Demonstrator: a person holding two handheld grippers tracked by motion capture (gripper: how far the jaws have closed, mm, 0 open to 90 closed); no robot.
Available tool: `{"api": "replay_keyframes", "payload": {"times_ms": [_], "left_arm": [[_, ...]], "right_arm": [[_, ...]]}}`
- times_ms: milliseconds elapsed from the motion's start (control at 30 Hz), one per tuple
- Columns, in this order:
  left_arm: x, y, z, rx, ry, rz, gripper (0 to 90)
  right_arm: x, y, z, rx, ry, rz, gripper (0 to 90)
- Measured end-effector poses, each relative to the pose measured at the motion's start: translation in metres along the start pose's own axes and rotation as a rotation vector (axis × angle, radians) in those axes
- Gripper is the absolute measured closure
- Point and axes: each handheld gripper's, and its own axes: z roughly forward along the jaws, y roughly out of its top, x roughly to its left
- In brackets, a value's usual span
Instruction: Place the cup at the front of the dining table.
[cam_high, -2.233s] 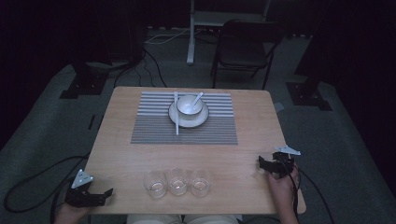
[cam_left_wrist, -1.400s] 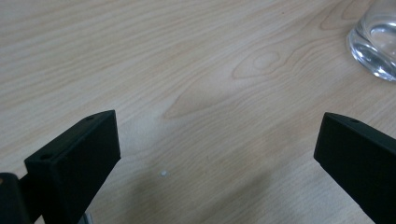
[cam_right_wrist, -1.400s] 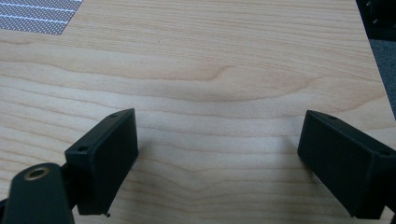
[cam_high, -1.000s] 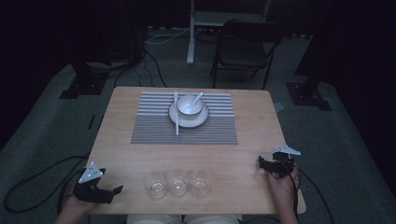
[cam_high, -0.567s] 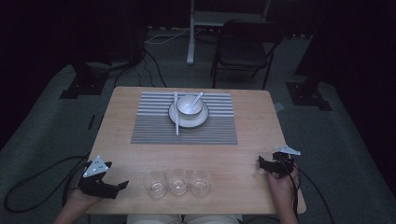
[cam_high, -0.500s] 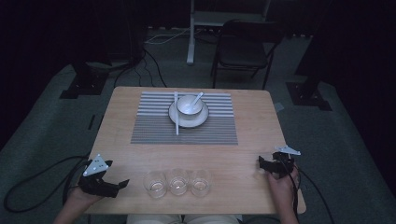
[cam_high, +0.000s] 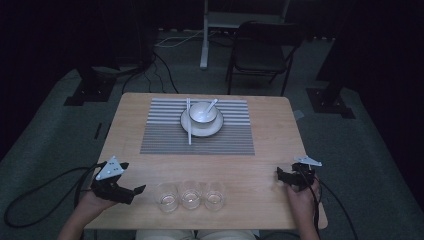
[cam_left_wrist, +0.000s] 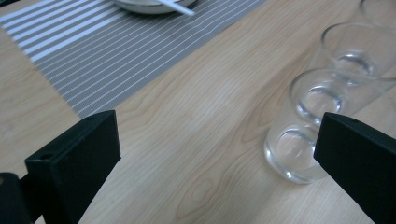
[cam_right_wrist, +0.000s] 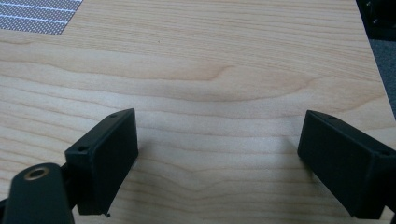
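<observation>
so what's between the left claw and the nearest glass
Nothing: bare wooden table lies between the open left claw and the nearest glass, as the left gripper view shows. The high view shows the same gap.

table | three glasses near edge | bowl on plate

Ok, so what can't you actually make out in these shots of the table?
- Bowl contents: high view, too small and dim to tell.
- Far glass: left gripper view, cut off by the top edge.
- Plate: left gripper view, cut off by the top edge.
- Near glass: left gripper view, its right side hidden behind a jaw.
- Mat: right gripper view, just a corner at the top edge.
</observation>
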Motion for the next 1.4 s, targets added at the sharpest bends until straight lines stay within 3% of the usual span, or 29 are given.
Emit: {"api": "replay_keyframes", "payload": {"times_ms": [667,1400], "left_arm": [[-0.027,0.048,0.029,0.005,-0.118,0.124,0.6],[-0.063,0.084,0.07,0.036,-0.265,0.215,1.2]], "right_arm": [[0.0,0.0,0.0,-0.001,0.0,-0.001,11.5],[0.0,0.0,0.0,-0.001,0.0,-0.002,11.5]]}}
